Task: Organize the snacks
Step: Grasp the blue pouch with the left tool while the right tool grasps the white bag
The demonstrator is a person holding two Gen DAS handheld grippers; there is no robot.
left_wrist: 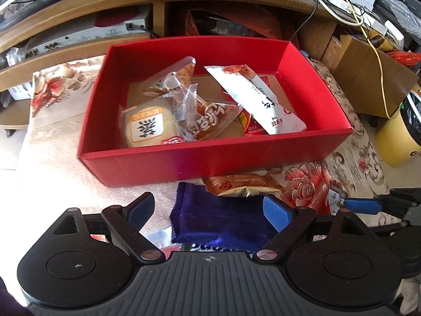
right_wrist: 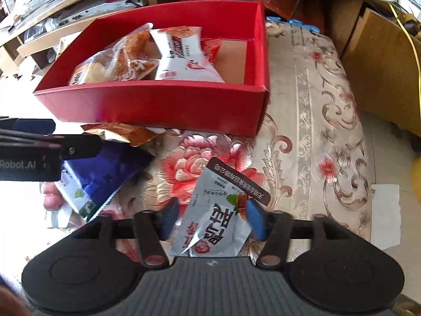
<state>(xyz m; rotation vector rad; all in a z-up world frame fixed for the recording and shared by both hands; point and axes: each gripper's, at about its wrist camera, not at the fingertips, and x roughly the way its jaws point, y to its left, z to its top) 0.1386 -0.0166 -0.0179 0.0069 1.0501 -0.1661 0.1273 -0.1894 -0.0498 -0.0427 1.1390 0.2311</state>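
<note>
Silver snack packet lies between the blue pads of the right gripper; the right-hand pad touches its edge, the other pad stands just clear, so the jaws are apart and not clamped. Packet rests on the floral cloth, tilted, printed side up.

Left gripper hovers with fingers wide apart over a dark blue packet; neither pad presses on it. Just beyond, an orange-gold packet lies against the near wall of the red box.

Red box sits on the cloth, open at the top. Inside: a round bun in clear wrap at the near left, an orange-printed wrapped snack in the middle, a white packet leaning at the right, another clear-wrapped piece behind.

Wooden shelving with cables behind the box.
</note>
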